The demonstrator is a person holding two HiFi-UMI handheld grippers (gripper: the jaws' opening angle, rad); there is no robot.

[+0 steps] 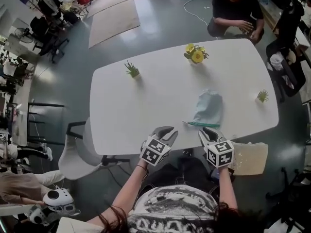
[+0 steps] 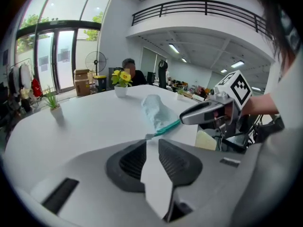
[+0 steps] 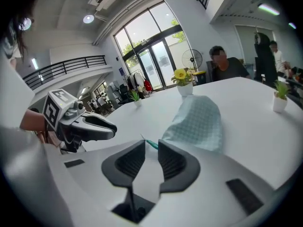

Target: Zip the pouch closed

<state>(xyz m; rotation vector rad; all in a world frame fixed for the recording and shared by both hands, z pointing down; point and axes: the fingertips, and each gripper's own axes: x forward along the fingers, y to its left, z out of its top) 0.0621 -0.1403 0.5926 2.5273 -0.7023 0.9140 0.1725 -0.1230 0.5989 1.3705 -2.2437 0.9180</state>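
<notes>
A pale blue-green checked pouch [image 1: 209, 107] lies flat on the white table [image 1: 146, 101], its teal zipper [image 1: 203, 124] along the near edge. My left gripper [image 1: 163, 132] hovers at the table's near edge, left of the zipper's end, jaws apart and holding nothing. Just below the zipper's right part, my right gripper [image 1: 206, 132] also stands open and empty. In the left gripper view the pouch [image 2: 156, 110] and zipper [image 2: 166, 127] lie just beyond my left gripper [image 2: 151, 143]. In the right gripper view the zipper's end [image 3: 151, 144] shows past my right gripper [image 3: 151, 146], the pouch [image 3: 199, 119] behind it.
A pot of yellow flowers [image 1: 196, 55] stands at the far side, with small green plants at the far left [image 1: 131, 70] and the right edge [image 1: 263, 96]. A person [image 1: 235, 13] sits across the table. A grey chair [image 1: 80, 152] and a wooden seat [image 1: 250, 158] flank me.
</notes>
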